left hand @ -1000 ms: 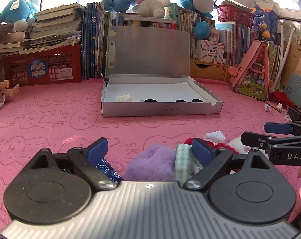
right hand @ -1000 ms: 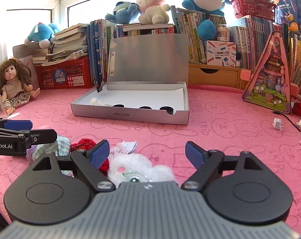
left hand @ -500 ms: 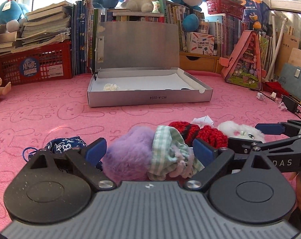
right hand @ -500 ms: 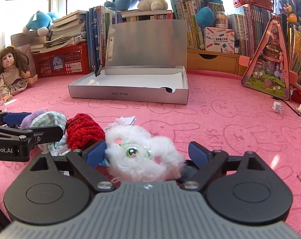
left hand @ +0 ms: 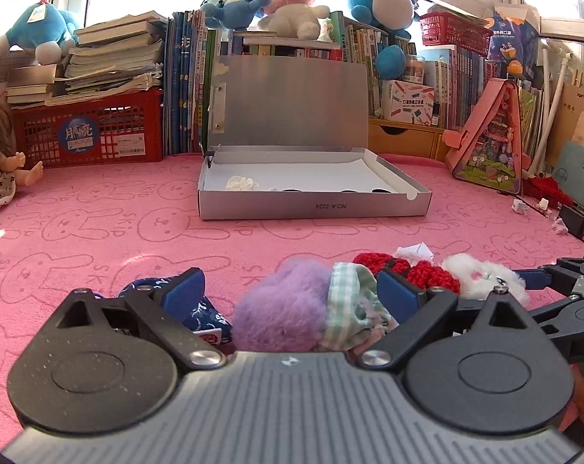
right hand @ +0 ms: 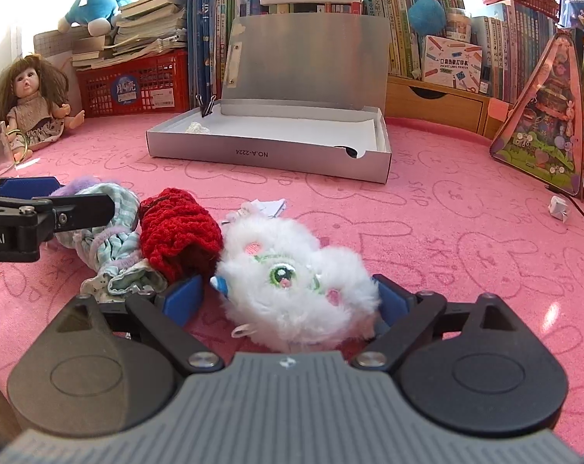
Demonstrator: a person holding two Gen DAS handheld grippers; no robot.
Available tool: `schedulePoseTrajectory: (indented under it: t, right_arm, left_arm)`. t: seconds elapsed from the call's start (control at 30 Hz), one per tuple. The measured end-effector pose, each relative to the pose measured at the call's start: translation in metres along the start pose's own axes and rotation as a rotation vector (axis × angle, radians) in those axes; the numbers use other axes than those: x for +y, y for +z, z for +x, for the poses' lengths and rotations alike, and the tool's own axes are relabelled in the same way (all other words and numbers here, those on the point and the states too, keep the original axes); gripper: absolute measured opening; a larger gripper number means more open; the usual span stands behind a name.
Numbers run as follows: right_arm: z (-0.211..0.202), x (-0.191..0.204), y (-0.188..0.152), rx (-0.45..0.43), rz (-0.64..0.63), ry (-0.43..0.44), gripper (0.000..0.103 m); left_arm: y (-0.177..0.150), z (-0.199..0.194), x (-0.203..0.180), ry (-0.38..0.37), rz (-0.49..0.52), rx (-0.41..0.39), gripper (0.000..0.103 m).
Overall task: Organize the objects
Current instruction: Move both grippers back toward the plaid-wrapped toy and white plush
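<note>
Five soft things lie in a row on the pink bench. The left gripper and right gripper have just been spreading their fingers; a purple puff and a white fluffy toy sit loose between them. One open box waits behind, across bare bench.

**Two low wrist views, both facing the shelf wall**

I am looking from just behind each tool, low over the pink counter and tilting slightly down. The left view is sitting close behind the purple plush; the right view is sitting close behind the white plush. Both are facing the open grey box and the bookshelf beyond. They are sharing the box, the red knit piece and the shelf wall, and each is catching the other tool at its edge.
</note>
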State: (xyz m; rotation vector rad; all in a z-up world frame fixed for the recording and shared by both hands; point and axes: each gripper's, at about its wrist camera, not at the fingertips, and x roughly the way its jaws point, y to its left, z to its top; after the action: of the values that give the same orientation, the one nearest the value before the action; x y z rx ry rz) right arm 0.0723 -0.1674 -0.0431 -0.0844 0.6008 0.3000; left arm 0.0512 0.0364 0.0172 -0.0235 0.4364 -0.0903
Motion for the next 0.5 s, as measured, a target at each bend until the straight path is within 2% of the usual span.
schedulePoseTrajectory:
  t: [0.17,0.33,0.43,0.5]
  right_arm:
    - [0.0,0.001,-0.001,0.003,-0.007,-0.005,0.097]
    - [0.001,0.001,-0.001,0.003,-0.006,-0.004,0.097]
    - [0.001,0.001,-0.001,0.003,-0.007,-0.004,0.097]
    - [0.001,0.001,-0.002,0.003,-0.006,-0.004,0.097]
  left_arm:
    - [0.001,-0.008,0.013,0.056,0.019,-0.006,0.098]
    - [-0.002,-0.016,0.015,0.073,0.043,-0.012,0.097]
    - [-0.001,-0.021,0.012,0.054,0.062,-0.016,0.097]
    - [-0.002,-0.026,0.006,0.013,0.075,-0.019,0.097]
